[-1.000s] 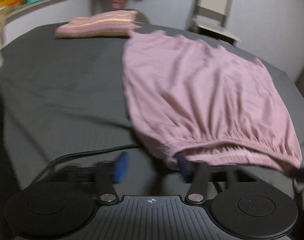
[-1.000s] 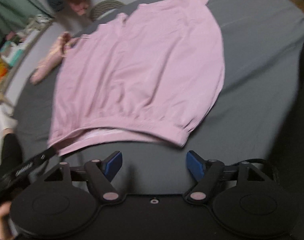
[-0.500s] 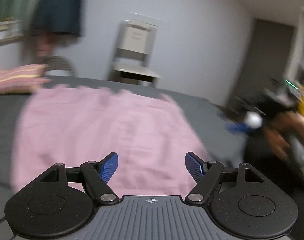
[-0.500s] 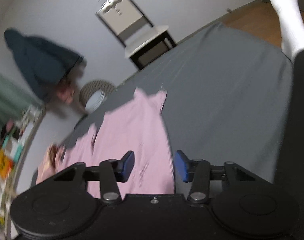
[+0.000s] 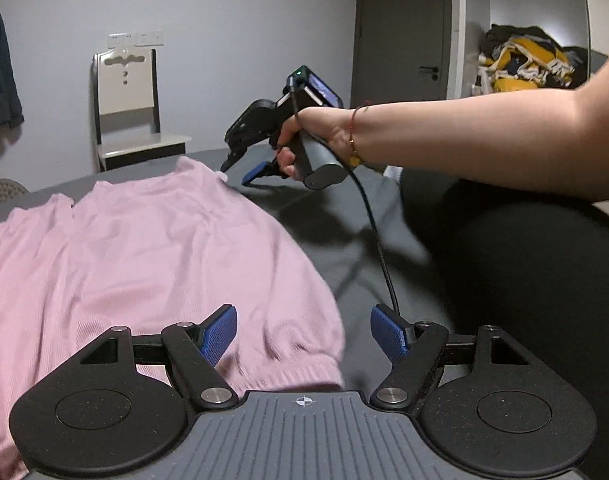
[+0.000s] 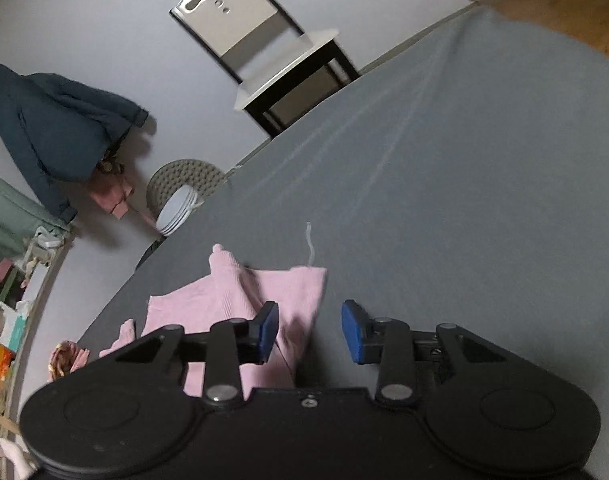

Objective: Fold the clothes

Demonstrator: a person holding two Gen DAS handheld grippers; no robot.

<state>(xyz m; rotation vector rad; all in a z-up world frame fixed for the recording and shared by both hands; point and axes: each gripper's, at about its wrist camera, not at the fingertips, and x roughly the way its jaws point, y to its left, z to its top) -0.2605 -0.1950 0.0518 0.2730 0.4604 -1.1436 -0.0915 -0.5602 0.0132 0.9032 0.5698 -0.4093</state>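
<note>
A pink ribbed top [image 5: 144, 264] lies spread flat on the grey bed sheet [image 5: 344, 240]. Its elastic hem is just in front of my left gripper [image 5: 303, 334], which is open and empty over the hem's right corner. In the left wrist view my right gripper [image 5: 244, 172] is held by a hand at the top's far corner. In the right wrist view the right gripper [image 6: 309, 330] is open, its fingers straddling the edge of that far corner [image 6: 300, 296]. A white thread [image 6: 310, 244] trails from the corner.
A chair [image 5: 132, 116] stands against the wall beyond the bed. A dark jacket [image 6: 52, 132] hangs on the wall. A round woven stool [image 6: 184, 184] stands by the bed, a pile of clothes [image 5: 524, 60] lies at the far right. A folded pinkish item [image 6: 66, 358] sits far left.
Both grippers swung from the hem side: the right moved to the top's far corner and narrowed its opening. The left turned right along the hem and stayed open.
</note>
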